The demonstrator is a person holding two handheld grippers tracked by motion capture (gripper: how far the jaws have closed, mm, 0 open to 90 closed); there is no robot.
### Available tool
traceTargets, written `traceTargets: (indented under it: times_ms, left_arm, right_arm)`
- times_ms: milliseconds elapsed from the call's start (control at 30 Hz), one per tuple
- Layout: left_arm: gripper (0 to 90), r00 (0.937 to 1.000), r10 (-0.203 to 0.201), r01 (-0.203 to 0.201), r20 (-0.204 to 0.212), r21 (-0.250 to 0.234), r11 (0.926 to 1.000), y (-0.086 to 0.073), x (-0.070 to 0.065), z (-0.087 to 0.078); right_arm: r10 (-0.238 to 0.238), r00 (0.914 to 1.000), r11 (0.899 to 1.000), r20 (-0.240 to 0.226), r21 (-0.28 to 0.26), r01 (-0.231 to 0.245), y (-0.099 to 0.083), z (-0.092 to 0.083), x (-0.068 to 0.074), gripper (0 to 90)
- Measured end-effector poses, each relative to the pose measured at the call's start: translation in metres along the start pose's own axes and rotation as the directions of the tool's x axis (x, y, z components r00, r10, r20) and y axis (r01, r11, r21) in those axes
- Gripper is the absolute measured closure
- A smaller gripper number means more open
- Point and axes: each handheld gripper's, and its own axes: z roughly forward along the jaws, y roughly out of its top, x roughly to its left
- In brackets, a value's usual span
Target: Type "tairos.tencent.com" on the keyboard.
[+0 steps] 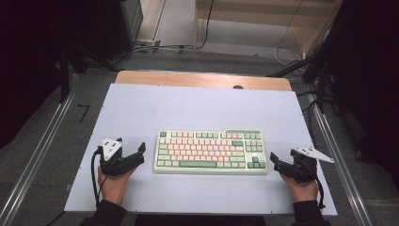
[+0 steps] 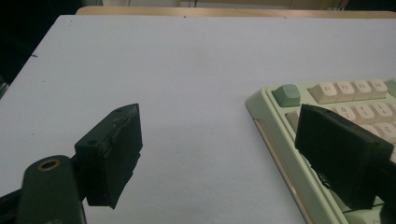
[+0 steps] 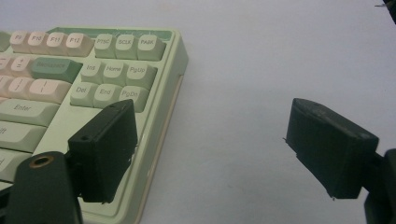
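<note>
**Approach stage: 2 grippers flanking the keyboard**

The mechanical keyboard [image 1: 210, 151], pale green with pink and cream keycaps, lies flat on the white table mat [image 1: 141, 108], nearer the front edge than the back edge and roughly centred between the left and right edges. Its long side runs parallel to the front edge.

The left gripper [image 1: 134, 154] sits just beside the keyboard's left end, jaws spread wide with nothing between them. In the left gripper view, 1 jaw overlaps the keyboard's top-left corner near the Esc key [image 2: 286, 94], while the other stands over bare mat. Contact cannot be confirmed.

The right gripper [image 1: 277, 162] sits just beside the right end, jaws likewise spread and empty. In the right gripper view, 1 jaw lies over the case edge below the navigation keys [image 3: 112, 81]; the other is over bare mat.

Judged step: positioning before a 2-handed grasp; no grip is made yet.

Next move, as judged: bring each gripper inward so the case edge lies between its jaws, then close both evenly. Uneven closing could skew or tilt the keyboard.
</note>
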Motion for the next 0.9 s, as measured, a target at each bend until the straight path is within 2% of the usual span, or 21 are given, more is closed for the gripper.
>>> traceTargets:
  times_ms: [100, 133, 300, 400, 500, 567, 700, 767, 833, 867, 900]
  left_arm:
    - [12.8, 0.9998, -0.016, 0.017, -0.008, 0.005, 0.9999, 0.002, -0.002, 0.001]
    - [12.9, 0.9994, -0.034, 0.034, 0.010, 0.012, 0.9994, 0.003, -0.004, 0.003]
    - [15.6, 0.9996, -0.011, 0.011, 0.027, 0.007, 0.9999, 0.005, -0.013, 0.003]
    - [22.6, 0.9975, 0.006, -0.006, 0.070, -0.005, 1.0000, 0.006, -0.019, 0.003]
    - [37.7, 0.9900, 0.010, -0.010, 0.141, -0.003, 0.9999, 0.007, -0.023, 0.006]
    - [46.6, 0.9867, 0.025, -0.025, 0.161, 0.000, 0.9997, 0.007, -0.026, 0.008]
    - [76.5, 0.9757, 0.057, -0.055, 0.212, -0.014, 0.9984, 0.009, -0.034, 0.012]
    - [90.0, 0.9660, 0.072, -0.072, 0.248, -0.010, 0.9974, 0.012, -0.038, 0.014]
    - [90.0, 0.9635, 0.079, -0.079, 0.256, -0.011, 0.9968, 0.013, -0.040, 0.015]
    - [90.0, 0.9604, 0.081, -0.081, 0.266, -0.013, 0.9967, 0.015, -0.043, 0.017]
    - [90.0, 0.9539, 0.086, -0.090, 0.287, -0.001, 0.9960, 0.016, -0.050, 0.023]
  right_arm:
    - [0.001, 1.0000, 1.000, 0.001, 0.001, -0.001, 0.000, 0.000, 0.000, 14.9]
    - [0.003, 1.0000, 1.000, 0.002, 0.004, -0.003, 0.000, 0.001, 0.000, 14.9]
    - [0.000, 1.0000, 1.000, 0.002, 0.004, 0.000, 0.000, 0.000, 0.001, 14.9]
    - [0.000, 1.0000, 1.000, 0.002, 0.004, 0.000, -0.001, 0.000, 0.000, 14.9]
    - [-0.001, 1.0000, 1.000, 0.003, 0.006, 0.000, -0.001, 0.000, -0.001, 14.9]
    - [0.001, 1.0000, 1.000, 0.006, 0.009, -0.001, -0.002, -0.001, -0.001, 14.9]
    - [0.005, 0.9999, 1.000, 0.014, 0.012, -0.005, -0.004, -0.003, -0.003, 14.9]
    - [0.007, 0.9998, 1.000, 0.021, 0.013, -0.008, -0.005, -0.005, -0.004, 14.9]
    - [0.012, 0.9996, 1.000, 0.027, 0.016, -0.013, -0.007, -0.006, -0.005, 15.0]
    - [0.012, 0.9995, 1.000, 0.030, 0.019, -0.013, -0.008, -0.008, -0.006, 15.0]
    - [0.013, 0.9993, 1.000, 0.034, 0.019, -0.013, -0.009, -0.009, -0.007, 15.0]
